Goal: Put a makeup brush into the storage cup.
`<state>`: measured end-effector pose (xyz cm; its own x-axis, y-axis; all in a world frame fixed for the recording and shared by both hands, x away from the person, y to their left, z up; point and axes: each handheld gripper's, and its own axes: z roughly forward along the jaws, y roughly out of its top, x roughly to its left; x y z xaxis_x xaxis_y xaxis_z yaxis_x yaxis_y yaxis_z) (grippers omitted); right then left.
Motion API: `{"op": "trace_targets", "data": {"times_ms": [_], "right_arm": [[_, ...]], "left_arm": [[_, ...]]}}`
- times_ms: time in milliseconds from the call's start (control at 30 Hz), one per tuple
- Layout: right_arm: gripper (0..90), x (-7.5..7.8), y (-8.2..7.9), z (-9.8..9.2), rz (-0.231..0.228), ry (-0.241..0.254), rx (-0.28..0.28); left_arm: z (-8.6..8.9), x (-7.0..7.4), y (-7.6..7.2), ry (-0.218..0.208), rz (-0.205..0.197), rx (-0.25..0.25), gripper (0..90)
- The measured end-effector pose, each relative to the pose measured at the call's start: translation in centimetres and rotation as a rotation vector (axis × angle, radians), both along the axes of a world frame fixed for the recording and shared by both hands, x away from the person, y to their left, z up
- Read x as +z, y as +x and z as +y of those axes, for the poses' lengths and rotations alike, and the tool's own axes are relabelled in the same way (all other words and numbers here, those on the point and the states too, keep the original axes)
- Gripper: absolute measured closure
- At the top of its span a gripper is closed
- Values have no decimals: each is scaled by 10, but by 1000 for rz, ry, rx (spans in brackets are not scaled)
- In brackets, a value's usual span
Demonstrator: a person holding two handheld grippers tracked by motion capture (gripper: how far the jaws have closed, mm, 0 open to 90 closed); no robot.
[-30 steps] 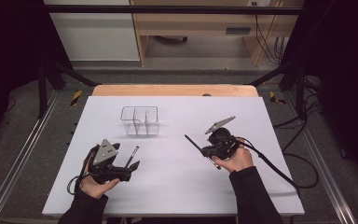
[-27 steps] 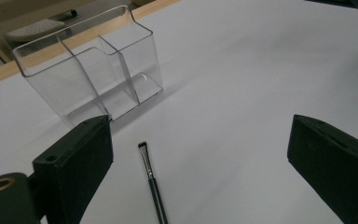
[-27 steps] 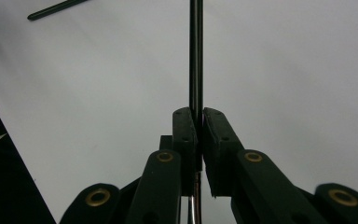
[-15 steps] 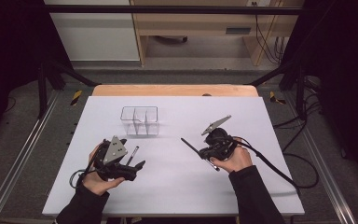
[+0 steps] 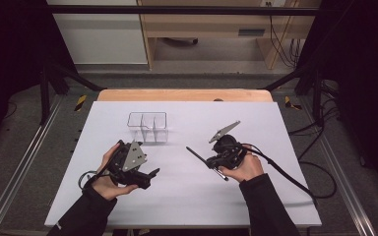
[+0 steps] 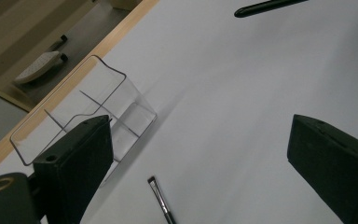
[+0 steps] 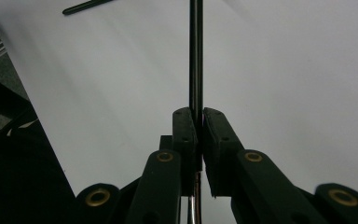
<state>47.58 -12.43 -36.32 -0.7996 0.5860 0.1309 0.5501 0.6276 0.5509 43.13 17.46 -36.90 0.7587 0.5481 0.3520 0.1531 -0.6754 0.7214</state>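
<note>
My right gripper (image 5: 207,160) has its fingers clamped on a thin black brush (image 5: 197,156) above the desk (image 5: 275,196); my left gripper (image 5: 145,178) fingers gape empty beside the clear organizer (image 5: 147,127)

No text, label, brand, number or sign can be read on anything in these views; every surface shown is plain and unmarked.

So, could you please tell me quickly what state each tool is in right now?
Left tool: open, nothing between its jaws.
Right tool: closed on a thin black brush.
</note>
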Motion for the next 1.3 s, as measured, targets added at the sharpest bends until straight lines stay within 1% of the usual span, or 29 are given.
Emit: {"op": "trace_targets", "data": {"times_ms": [200, 233, 433, 700, 867, 933, 1100, 1133, 1200, 1300], "right_arm": [[842, 1, 0, 2, 1, 8, 12], [842, 1, 0, 3, 3, 6, 13], [842, 1, 0, 7, 7, 11, 26], [842, 1, -1, 13, 18, 15, 49], [842, 0, 0, 15, 29, 18, 58], [842, -1, 0, 16, 34, 19, 60], [842, -3, 0, 18, 42, 15, 71], [842, -3, 0, 18, 44, 16, 74], [842, -4, 0, 19, 50, 18, 77], [842, -5, 0, 21, 55, 21, 84]], "left_arm": [[-10, 0, 0, 49, -21, -30, 63], [-12, 1, 1, 63, -25, -36, 64], [-22, 3, 0, 90, -36, -70, 66], [-33, 3, -2, 155, -57, -123, 87], [-39, 4, -3, 187, -65, -150, 94], [-43, 5, -3, 192, -68, -166, 101], [-51, 6, -5, 226, -74, -198, 107], [-52, 6, -5, 225, -75, -203, 108], [-54, 6, -6, 230, -73, -212, 111], [-57, 5, -6, 252, -72, -226, 115]]}}
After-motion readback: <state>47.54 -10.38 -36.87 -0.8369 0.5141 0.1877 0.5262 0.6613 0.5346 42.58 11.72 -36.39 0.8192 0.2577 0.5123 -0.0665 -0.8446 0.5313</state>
